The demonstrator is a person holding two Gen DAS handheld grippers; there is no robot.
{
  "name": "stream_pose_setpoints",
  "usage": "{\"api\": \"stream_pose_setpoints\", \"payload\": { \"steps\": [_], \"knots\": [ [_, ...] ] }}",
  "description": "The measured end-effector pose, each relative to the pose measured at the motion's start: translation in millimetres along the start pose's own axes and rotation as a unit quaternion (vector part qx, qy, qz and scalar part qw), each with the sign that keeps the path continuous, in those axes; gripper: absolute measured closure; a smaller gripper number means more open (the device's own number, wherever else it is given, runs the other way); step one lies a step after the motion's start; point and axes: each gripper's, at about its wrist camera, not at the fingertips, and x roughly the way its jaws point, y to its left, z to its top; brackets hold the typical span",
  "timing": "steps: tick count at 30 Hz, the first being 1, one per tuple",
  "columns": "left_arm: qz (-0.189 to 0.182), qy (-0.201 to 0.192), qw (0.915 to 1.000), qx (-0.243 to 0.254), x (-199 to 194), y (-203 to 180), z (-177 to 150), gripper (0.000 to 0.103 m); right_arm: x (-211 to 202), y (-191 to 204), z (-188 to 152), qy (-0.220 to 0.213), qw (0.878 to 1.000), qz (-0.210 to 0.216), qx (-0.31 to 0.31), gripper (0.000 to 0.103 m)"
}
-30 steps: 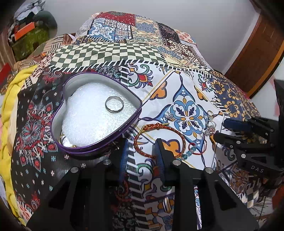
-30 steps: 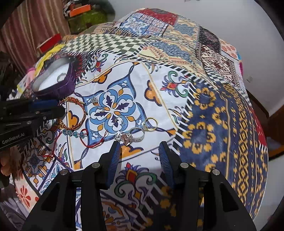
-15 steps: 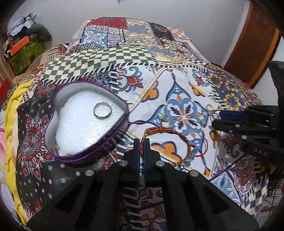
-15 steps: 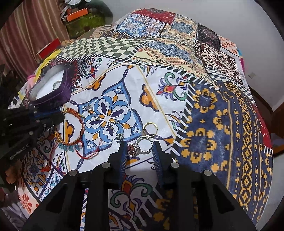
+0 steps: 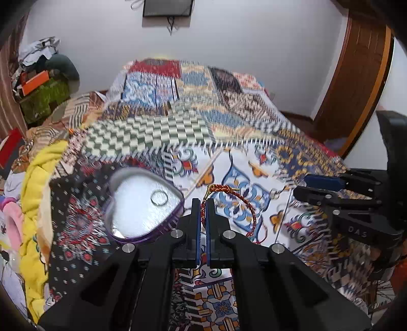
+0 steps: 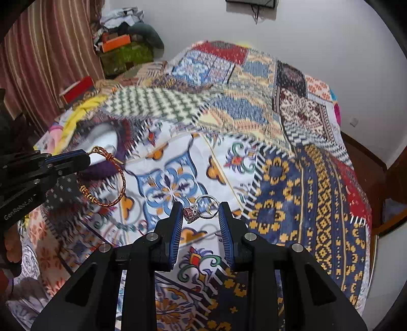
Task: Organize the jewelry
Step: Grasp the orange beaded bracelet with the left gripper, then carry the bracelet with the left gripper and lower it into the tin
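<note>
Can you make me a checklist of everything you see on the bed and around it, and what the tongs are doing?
Surface: patchwork bedspread, blurred in both views.
Job's things: purple heart box holds a plain ring; red-gold bracelet off the bed; pink-stone ring lifted between the right pads.
Clutter: pile of boxes and clothes by the curtain; yellow blanket at the bed's edge.
Tongs: left tongs shut on the bracelet; right tongs shut on the pink-stone ring.
Cables: one hangs from a dark wall panel.
Surroundings: white wall, wooden door.
</note>
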Motion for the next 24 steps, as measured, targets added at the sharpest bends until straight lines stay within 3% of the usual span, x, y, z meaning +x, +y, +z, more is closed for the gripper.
{"api": "stream_pose_setpoints", "payload": {
  "steps": [11, 24],
  "knots": [
    [0.030, -0.064, 0.9975, -0.008, -52, 13, 16, 0.102, -28, 22, 23, -0.060, 0.998, 0.011, -0.003, 0.077],
    [0.075, -0.091, 0.9925, -0.030, -63, 52, 26, 0.102, -29, 57, 52, -0.096, 0.995, 0.032, -0.018, 0.077]
  ]
}}
